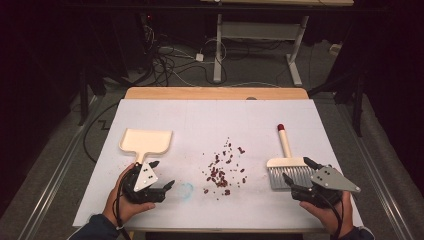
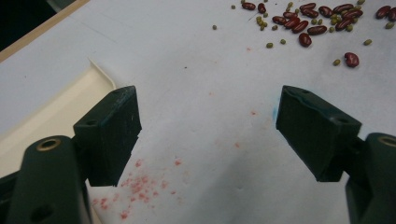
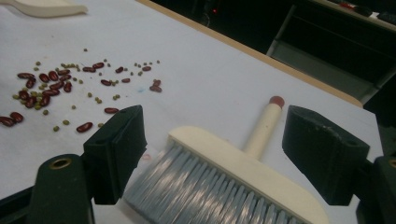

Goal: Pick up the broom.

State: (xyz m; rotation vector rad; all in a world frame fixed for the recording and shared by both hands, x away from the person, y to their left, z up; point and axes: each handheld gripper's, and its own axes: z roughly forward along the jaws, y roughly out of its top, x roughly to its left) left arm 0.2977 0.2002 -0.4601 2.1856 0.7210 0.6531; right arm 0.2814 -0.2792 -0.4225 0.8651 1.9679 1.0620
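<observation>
From above, a white table (image 1: pixel 210 120) carries a cream dustpan (image 1: pixel 146 141) at the left, scattered beans (image 1: pixel 222 167) in the middle and a brush (image 1: pixel 286 161) at the right, with the left gripper (image 1: pixel 162 174) just near of the dustpan's handle and the right gripper (image 1: pixel 295 170) at the brush's bristles. The left gripper view shows its jaws wide apart and empty over bare, red-speckled table, the dustpan (image 2: pixel 51 112) beside the left jaw and beans (image 2: pixel 317 23) far right. The right gripper view shows jaws spread wide either side of the brush (image 3: pixel 233 172) without gripping it, beans (image 3: pixel 56 88) lying to the left.
</observation>
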